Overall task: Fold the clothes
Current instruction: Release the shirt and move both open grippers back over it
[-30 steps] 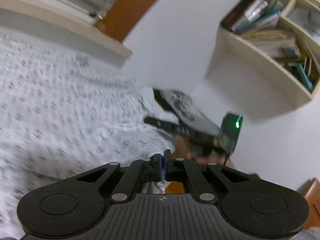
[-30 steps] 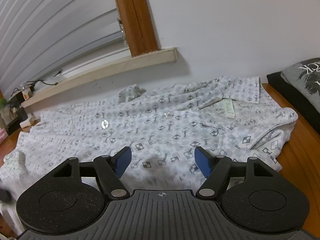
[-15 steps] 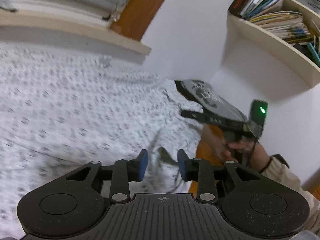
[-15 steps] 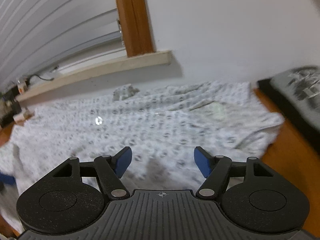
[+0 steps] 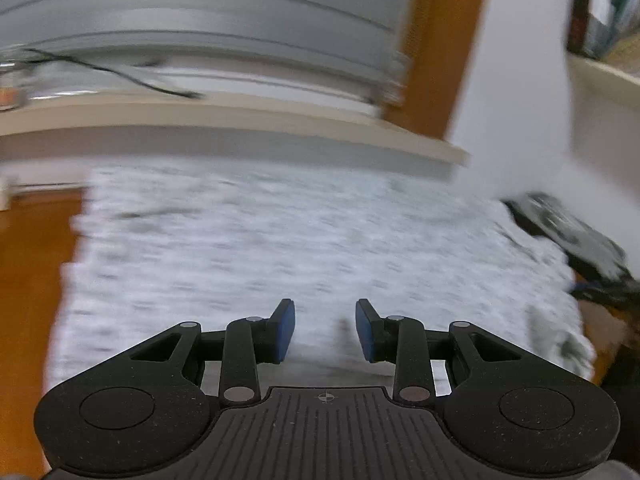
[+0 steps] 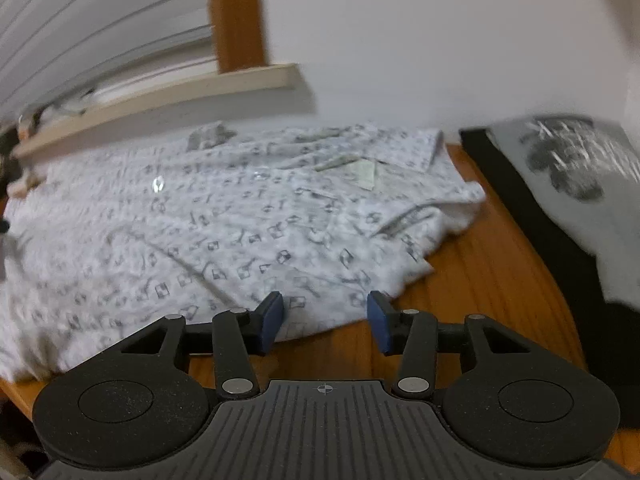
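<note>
A white shirt with a grey square print (image 6: 224, 216) lies spread flat on the wooden table (image 6: 492, 280), its collar and label toward the right. In the left wrist view the shirt (image 5: 300, 248) is blurred by motion. My left gripper (image 5: 325, 330) hangs open above the shirt's near part with nothing between its blue pads. My right gripper (image 6: 325, 322) is open too, over the shirt's near edge where cloth meets bare wood, and holds nothing.
A folded grey printed T-shirt on a black garment (image 6: 568, 168) lies at the table's right end. A windowsill (image 6: 160, 92) with blinds and a cable runs along the back wall. A shelf with books (image 5: 600, 20) hangs at the upper right. Bare wood (image 5: 28, 280) shows left of the shirt.
My left gripper went from shut to open and swung left to face the window. My right gripper drew back to the shirt's near edge and stayed open.
</note>
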`<state>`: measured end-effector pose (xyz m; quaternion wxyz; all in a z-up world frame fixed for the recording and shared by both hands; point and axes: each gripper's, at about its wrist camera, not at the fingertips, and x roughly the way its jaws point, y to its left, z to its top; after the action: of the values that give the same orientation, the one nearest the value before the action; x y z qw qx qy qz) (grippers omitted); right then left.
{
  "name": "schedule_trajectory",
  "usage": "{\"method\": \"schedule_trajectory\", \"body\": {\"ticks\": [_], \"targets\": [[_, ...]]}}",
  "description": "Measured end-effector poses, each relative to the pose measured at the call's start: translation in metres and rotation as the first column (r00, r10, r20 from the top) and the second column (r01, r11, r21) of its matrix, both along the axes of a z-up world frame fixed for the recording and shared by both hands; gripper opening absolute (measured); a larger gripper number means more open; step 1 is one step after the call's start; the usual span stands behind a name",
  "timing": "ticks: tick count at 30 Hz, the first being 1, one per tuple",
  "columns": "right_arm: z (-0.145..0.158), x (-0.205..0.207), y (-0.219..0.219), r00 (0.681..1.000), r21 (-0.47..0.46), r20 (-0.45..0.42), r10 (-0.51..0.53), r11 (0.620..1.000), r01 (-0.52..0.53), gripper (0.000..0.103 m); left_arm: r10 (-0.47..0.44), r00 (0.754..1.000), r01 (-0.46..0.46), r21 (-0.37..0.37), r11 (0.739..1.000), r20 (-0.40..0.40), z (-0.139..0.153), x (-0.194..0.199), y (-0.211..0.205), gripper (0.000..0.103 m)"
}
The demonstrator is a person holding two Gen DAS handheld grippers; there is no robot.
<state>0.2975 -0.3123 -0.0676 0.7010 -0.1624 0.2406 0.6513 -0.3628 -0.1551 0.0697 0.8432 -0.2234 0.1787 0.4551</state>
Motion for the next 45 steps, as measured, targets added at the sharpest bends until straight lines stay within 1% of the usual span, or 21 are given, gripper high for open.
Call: {"method": "schedule_trajectory", "body": {"ticks": [1,2,4,8,9,12,15,17,21,24,26,27,28,32,35,37,38,39,42,43,45], "targets": [[0.002,-0.003,-0.001,1.000,0.019,0.010,0.001,1.000,-0.001,0.047,0.028,1.000,-0.028,0.001,1.000,0.002,0.001,-0.011,0.002,0.037],[0.004,-0.005,-0.002,1.000,0.038,0.020,0.001,0.999,-0.002,0.049,0.054,0.999,-0.054,0.002,0.999,0.003,0.001,-0.023,0.002,0.044],[0.007,-0.013,0.002,0.999,0.065,0.039,-0.007,0.998,0.004,0.050,0.103,0.995,-0.103,0.004,0.995,0.003,0.002,-0.045,0.003,0.050],[0.009,-0.022,0.021,0.998,0.075,-0.053,-0.017,0.997,0.021,0.050,0.156,0.988,-0.155,0.034,0.987,-0.020,0.003,-0.076,-0.002,0.052],[0.009,-0.026,0.026,0.998,0.071,-0.054,-0.013,0.997,0.017,0.050,0.171,0.985,-0.170,0.036,0.985,-0.025,0.002,-0.081,-0.003,0.052],[0.005,-0.041,0.037,1.000,0.054,0.017,0.015,0.998,-0.016,0.050,0.205,0.978,-0.203,0.033,0.979,-0.050,-0.001,-0.093,-0.007,0.057],[0.001,-0.048,0.043,0.999,0.038,0.035,0.025,0.999,-0.026,0.052,0.218,0.972,-0.215,0.032,0.976,-0.093,-0.008,-0.102,-0.012,0.058],[0.000,-0.050,0.043,0.999,0.034,0.049,0.021,0.999,-0.023,0.058,0.199,0.974,-0.197,0.023,0.980,-0.112,-0.012,-0.103,-0.013,0.052],[-0.002,-0.053,0.045,0.997,0.026,0.078,0.013,1.000,-0.015,0.059,0.159,0.976,-0.156,0.029,0.987,-0.151,-0.017,-0.096,-0.016,0.043],[-0.003,-0.056,0.046,0.995,0.020,0.099,0.007,1.000,-0.009,0.060,0.146,0.976,-0.142,0.033,0.989,-0.164,-0.018,-0.094,-0.016,0.026],[-0.004,-0.058,0.046,0.994,0.016,0.114,0.003,1.000,-0.004,0.060,0.150,0.972,-0.142,0.055,0.988,-0.182,-0.017,-0.095,-0.019,0.004],[-0.004,-0.059,0.047,0.993,0.014,0.121,0.001,1.000,-0.002,0.060,0.157,0.972,-0.147,0.072,0.987,-0.175,-0.014,-0.097,-0.020,0.004],[-0.005,-0.060,0.047,0.992,0.012,0.128,-0.001,1.000,0.000,0.060,0.161,0.977,-0.151,0.077,0.985,-0.137,-0.009,-0.103,-0.023,0.004],[-0.006,-0.065,0.048,0.987,0.007,0.161,-0.001,1.000,0.000,0.060,0.173,0.985,-0.171,0.077,0.982,-0.024,0.013,-0.131,-0.028,0.004],[-0.005,-0.070,0.042,0.982,0.016,0.189,0.023,1.000,-0.026,0.059,0.156,0.986,-0.152,0.060,0.987,-0.063,0.013,-0.131,-0.025,0.006],[-0.002,-0.068,0.035,0.987,0.017,0.150,0.049,0.999,-0.052,0.051,0.163,0.981,-0.158,0.056,0.986,-0.101,0.010,-0.128,-0.024,0.007],[0.002,-0.066,0.030,0.990,0.013,0.115,0.081,0.996,-0.083,0.042,0.168,0.980,-0.162,0.056,0.985,-0.107,0.008,-0.127,-0.025,0.007],[0.005,-0.068,0.025,0.989,0.014,0.101,0.106,0.994,-0.108,0.042,0.172,0.979,-0.167,0.056,0.984,-0.110,0.007,-0.127,-0.025,0.009],[0.017,-0.079,0.011,0.981,0.020,0.097,0.167,0.985,-0.169,0.042,0.169,0.982,-0.165,0.060,0.985,-0.086,0.008,-0.121,-0.025,0.030],[0.022,-0.084,0.008,0.979,0.020,0.092,0.182,0.983,-0.185,0.042,0.158,0.984,-0.153,0.062,0.986,-0.087,0.009,-0.115,-0.024,0.034],[0.029,-0.095,0.003,0.973,0.018,0.086,0.216,0.976,-0.218,0.042,0.127,0.987,-0.121,0.065,0.990,-0.098,0.008,-0.103,-0.023,0.034]]}}
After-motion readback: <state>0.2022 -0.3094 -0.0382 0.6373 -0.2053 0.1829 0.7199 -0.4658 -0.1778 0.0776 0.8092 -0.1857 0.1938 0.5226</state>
